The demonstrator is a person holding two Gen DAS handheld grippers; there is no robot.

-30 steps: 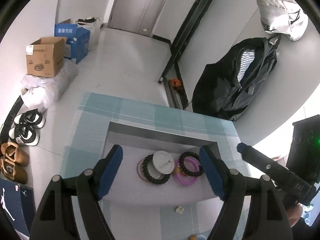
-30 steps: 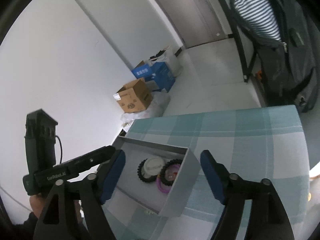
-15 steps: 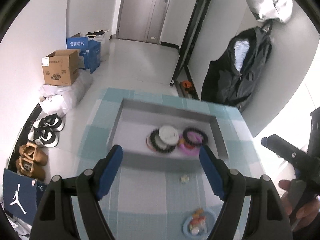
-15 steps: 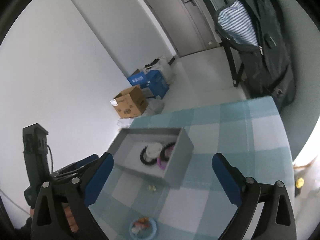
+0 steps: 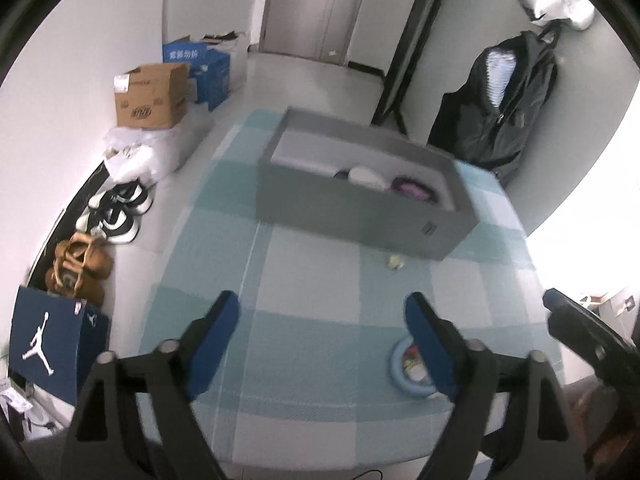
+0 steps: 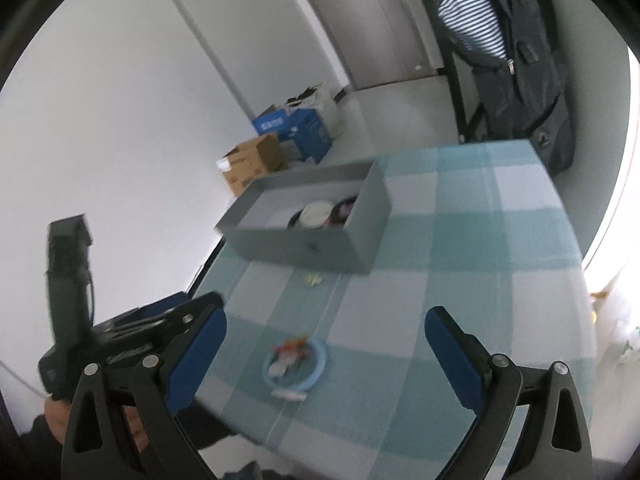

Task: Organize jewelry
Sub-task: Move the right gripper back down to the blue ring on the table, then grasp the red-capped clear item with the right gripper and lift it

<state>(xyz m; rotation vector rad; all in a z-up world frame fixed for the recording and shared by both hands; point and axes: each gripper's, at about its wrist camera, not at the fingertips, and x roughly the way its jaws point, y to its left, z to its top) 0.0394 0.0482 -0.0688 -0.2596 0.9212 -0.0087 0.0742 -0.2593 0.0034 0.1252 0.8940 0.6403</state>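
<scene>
A grey open box (image 5: 360,216) stands at the far side of the checked table; it shows in the right wrist view too (image 6: 304,246). Inside lie black bead bracelets, a white round piece (image 5: 365,178) and a purple ring (image 5: 412,190). A small pale earring (image 5: 394,262) lies on the cloth just before the box. A light blue dish (image 5: 406,380) with small colourful pieces sits near the front edge, also in the right wrist view (image 6: 296,364). My left gripper (image 5: 322,324) is open and empty above the near table. My right gripper (image 6: 326,338) is open and empty over the dish.
The teal checked tablecloth (image 5: 304,280) covers the table. On the floor to the left are cardboard boxes (image 5: 150,96), a blue box, plastic bags and shoes (image 5: 116,212). A dark jacket (image 5: 496,104) hangs at the back right by a black stand.
Both grippers have pulled back from the box toward the near table edge. The earring and the blue dish have come into view. Both stay open.
</scene>
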